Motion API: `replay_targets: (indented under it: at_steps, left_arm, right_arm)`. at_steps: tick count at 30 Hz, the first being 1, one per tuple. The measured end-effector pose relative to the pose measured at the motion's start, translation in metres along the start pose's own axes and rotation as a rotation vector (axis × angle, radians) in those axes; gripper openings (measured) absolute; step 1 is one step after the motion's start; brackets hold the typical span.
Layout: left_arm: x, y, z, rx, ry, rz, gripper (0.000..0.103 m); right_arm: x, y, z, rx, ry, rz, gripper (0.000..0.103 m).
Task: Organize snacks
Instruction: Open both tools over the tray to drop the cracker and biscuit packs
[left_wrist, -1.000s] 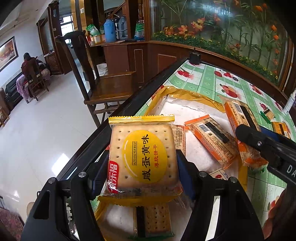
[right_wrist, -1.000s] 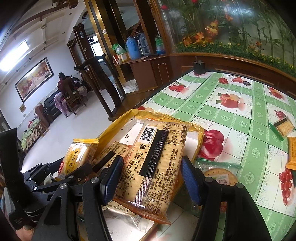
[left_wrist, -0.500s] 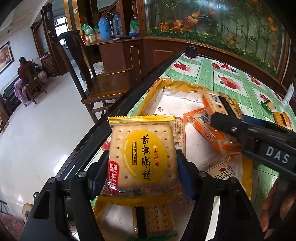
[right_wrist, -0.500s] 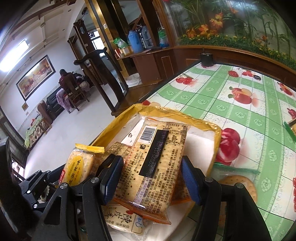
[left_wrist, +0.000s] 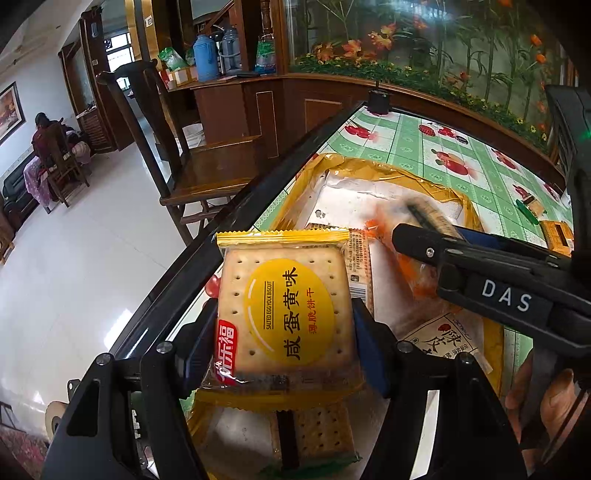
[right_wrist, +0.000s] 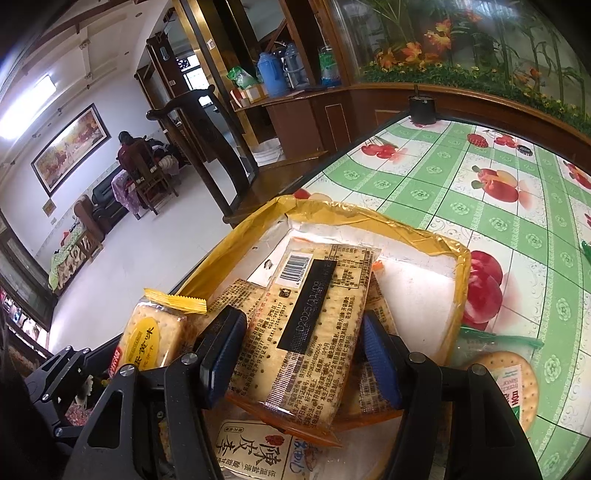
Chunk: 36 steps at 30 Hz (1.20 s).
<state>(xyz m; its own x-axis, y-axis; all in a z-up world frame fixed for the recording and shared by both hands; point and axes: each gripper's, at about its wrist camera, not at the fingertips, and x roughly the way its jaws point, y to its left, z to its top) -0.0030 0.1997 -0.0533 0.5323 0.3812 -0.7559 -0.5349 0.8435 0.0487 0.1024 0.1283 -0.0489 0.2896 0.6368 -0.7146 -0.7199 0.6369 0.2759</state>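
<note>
A: Left wrist view first. The left hand-held gripper (left_wrist: 284, 332) is clamped on a yellow biscuit packet (left_wrist: 286, 317), its blue pads pressing both side edges, the printed face toward the camera.

B: Where is it over the bench (left_wrist: 413, 147)?

A: Above the yellow-rimmed tray (left_wrist: 373, 166), which sits against the dark left edge of the bench. Below the packet lies a cracker pack (left_wrist: 317, 435) on the tray floor. The right hand-held gripper (left_wrist: 436, 240) reaches in from the right with an orange packet (left_wrist: 417, 273), blurred here.

B: And the right wrist view?

A: The right hand-held gripper (right_wrist: 299, 354) is clamped on that orange packet (right_wrist: 310, 325), back side up, barcode showing, pads on its long edges. It hangs over the tray (right_wrist: 406, 229), above a plum-candy packet (right_wrist: 266, 454). The yellow biscuit packet (right_wrist: 155, 339) is just beside it on the left, and a round cracker pack (right_wrist: 509, 384) lies outside the tray on the green cloth.

B: What worries you?

A: Crowding, I'd say. Both packets hang close together over the near-left part of the tray; if either hand drifts sideways the fingers could knock together and jolt a packet loose.

B: Toward the edge?

A: Likely. The tray hugs the bench's left edge, so a packet released too far that way could slide over the low rim to the floor. Squeezing harder risks cracking the biscuits inside the soft wrappers.
</note>
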Motion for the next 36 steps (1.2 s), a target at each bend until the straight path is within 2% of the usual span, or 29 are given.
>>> replay_targets:
  at_steps: [2, 8, 17, 20, 22, 26, 36]
  left_arm:
    - [0.0, 0.001, 0.0, -0.002, 0.001, 0.003, 0.068]
    - [-0.001, 0.004, 0.001, -0.015, 0.007, -0.004, 0.068]
    - [0.0, -0.004, -0.001, -0.003, 0.0, 0.027, 0.068]
    - [0.0, -0.011, -0.001, 0.013, 0.008, 0.051, 0.071]
    - [-0.001, -0.016, -0.002, 0.019, 0.012, 0.059, 0.077]
    - [-0.008, -0.027, -0.003, 0.045, -0.005, 0.082, 0.082]
    - [-0.035, -0.048, 0.0, 0.117, -0.071, 0.102, 0.082]
  right_arm:
    - [0.001, 0.0, 0.0, 0.0, -0.002, -0.007, 0.061]
    - [-0.007, -0.005, 0.0, 0.02, -0.02, -0.016, 0.061]
    - [-0.059, -0.028, -0.008, 0.074, -0.099, -0.035, 0.061]
    - [-0.077, -0.036, -0.015, 0.088, -0.12, -0.045, 0.061]
    - [-0.088, -0.042, -0.02, 0.1, -0.133, -0.051, 0.061]
    - [-0.105, -0.054, -0.029, 0.122, -0.146, -0.067, 0.062]
    - [-0.133, -0.081, -0.053, 0.175, -0.169, -0.1, 0.062]
